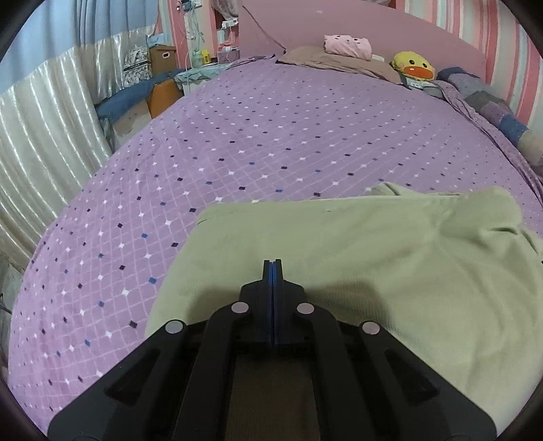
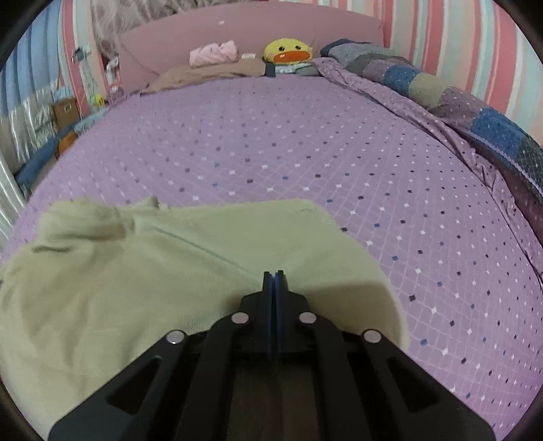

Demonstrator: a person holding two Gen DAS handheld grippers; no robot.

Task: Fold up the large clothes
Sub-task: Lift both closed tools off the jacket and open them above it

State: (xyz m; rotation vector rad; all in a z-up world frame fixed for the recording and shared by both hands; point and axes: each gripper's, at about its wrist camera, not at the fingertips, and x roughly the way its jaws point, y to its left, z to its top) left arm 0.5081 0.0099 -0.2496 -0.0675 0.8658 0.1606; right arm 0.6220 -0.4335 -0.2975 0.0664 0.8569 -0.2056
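Surface = big bed w/ purple bedspread (image 1: 271,142), quilted diamond grid w/ small white/blue/dark diamonds, soft, lightly rippled, fills most of both views ahead of the tongs. Far end beyond both tips: plain pink headboard (image 1: 339,30), tan pillow (image 1: 336,61) w/ folded pink cloth (image 1: 346,45) on top, yellow duck plush (image 1: 412,66) just beside it. Patchwork quilt (image 2: 458,98) (blue/grey/purple squares) bunched along bed edge, far right of right tongs. Walls: pink/white/blue vertical stripes. Off to left of left tongs: shiny pleated pale curtain (image 1: 44,129), cardboard box (image 1: 163,56), misc clutter past bed corner. Task item: pale green garment (image 1: 373,257), fine knit/waffle-ish texture, lying flattish on bedspread directly under and ahead of both tongs; left edge fairly straight, rumpled bump toward right in left view, toward left in right view. Left gripper (image 1: 272,263): black, blue pads, jaws together, nothing between, above the cloth. Right gripper (image 2: 273,274): same build, jaws together, empty; can't tell if tips touch fabric.
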